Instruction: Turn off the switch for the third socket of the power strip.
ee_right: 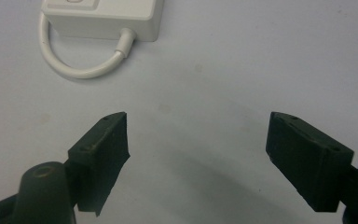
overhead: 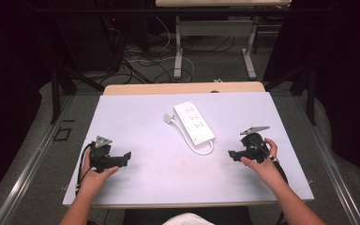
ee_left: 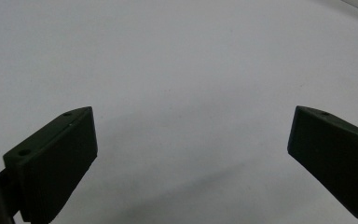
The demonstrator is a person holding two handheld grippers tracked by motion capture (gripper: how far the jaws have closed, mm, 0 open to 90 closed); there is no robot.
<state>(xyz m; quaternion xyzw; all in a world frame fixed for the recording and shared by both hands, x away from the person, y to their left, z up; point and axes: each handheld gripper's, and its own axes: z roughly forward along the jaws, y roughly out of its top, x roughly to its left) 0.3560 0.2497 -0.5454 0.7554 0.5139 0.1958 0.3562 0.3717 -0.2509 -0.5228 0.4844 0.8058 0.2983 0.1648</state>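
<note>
Power strip [overhead: 194, 122] mid-table, left claw [overhead: 127, 156] open, right claw [overhead: 232, 154] open, both empty.

Power strip [overhead: 194, 123]: white body, white cord [ee_right: 74, 70] and white plug [overhead: 169, 118]. Table [overhead: 145, 136]: pale lavender-grey sheet, faint smudges, with a light wood edge at the far side. Left tool [overhead: 122, 158] and right tool [overhead: 234, 154]: black, each with a grey three-cornered plate on top; floor beyond is grey with black and white cables.

light: bright on table [overhead: 136, 122] | surroundings: dark | shadows: soft | focus: slightly blurred
</note>
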